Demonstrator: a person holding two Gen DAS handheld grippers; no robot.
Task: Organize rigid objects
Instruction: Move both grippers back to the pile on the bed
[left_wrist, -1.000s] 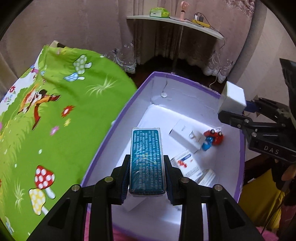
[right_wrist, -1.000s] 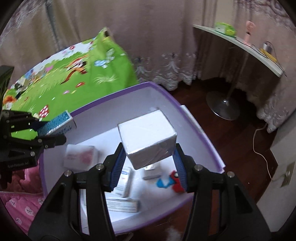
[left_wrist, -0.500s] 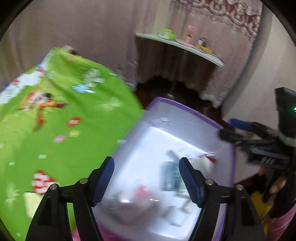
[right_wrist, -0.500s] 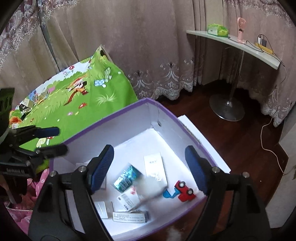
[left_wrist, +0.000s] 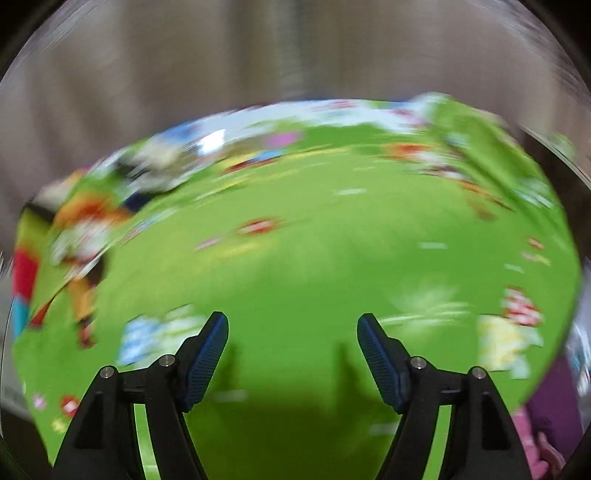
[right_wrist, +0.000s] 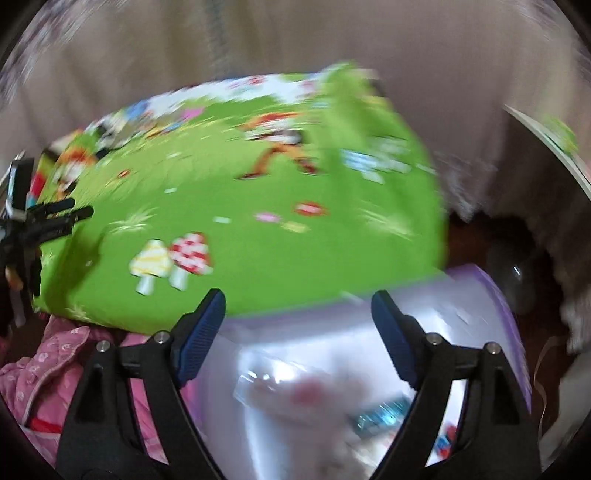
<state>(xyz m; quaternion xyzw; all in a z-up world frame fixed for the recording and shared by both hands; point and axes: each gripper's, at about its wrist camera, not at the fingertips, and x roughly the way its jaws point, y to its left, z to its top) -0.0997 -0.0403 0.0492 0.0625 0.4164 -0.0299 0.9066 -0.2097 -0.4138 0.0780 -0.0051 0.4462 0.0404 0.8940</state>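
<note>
Both views are smeared by motion blur. The left hand-held gripper (left_wrist: 291, 341) stands wide apart and holds nothing, over a green cartoon-print bedsheet (left_wrist: 314, 266) whose pictures are hard to make out. The right hand-held gripper (right_wrist: 298, 325) is likewise spread wide and bare, above the purple-rimmed box (right_wrist: 491, 295) at near right. Inside it lie blurred packets; only a teal box (right_wrist: 382, 411) and a bit of a red toy car (right_wrist: 447, 441), partly hidden behind a finger, can be told. Pink cloth (right_wrist: 48, 373) lies near left.

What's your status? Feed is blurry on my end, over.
Left gripper open, empty, over green blanket. Right gripper open, empty, above purple box. Box contents blurred. Nothing blocking.
</note>
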